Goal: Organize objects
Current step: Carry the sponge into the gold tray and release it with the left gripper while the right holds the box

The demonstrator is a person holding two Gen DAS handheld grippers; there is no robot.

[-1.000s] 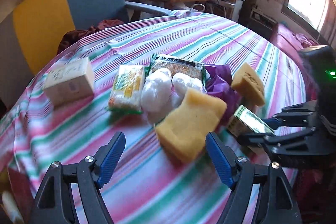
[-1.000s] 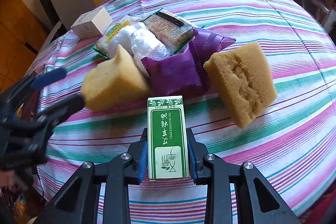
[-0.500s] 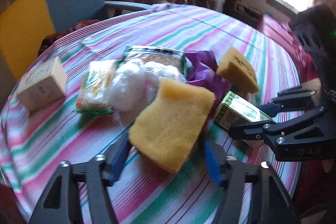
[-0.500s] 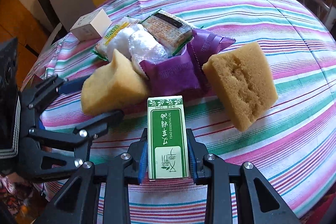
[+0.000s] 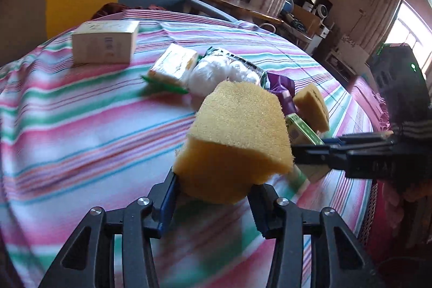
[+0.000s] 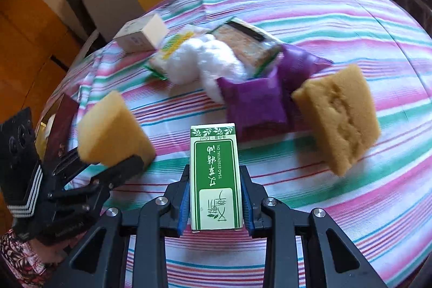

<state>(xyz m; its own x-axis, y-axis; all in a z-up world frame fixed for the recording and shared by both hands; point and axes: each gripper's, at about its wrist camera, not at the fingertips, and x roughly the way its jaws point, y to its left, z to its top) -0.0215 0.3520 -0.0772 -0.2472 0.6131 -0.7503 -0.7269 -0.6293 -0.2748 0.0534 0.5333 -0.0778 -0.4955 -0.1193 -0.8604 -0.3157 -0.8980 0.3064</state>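
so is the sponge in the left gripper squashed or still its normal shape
Squashed at its near end. The left gripper has its jaws closing on the sponge, whose near end is pinched narrow between the pads while the rest bulges wider above them.

Two close wrist views angled down, sharing the striped tablecloth

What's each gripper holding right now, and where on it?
Left gripper, closing: yellow sponge, near end. Right gripper: green essential-oil box, by its long sides.

Both yellow sponges look like rough, porous matt foam. The green essential-oil box is smooth printed cardboard, the purple packets glossy plastic film. The striped tablecloth is soft woven cloth.
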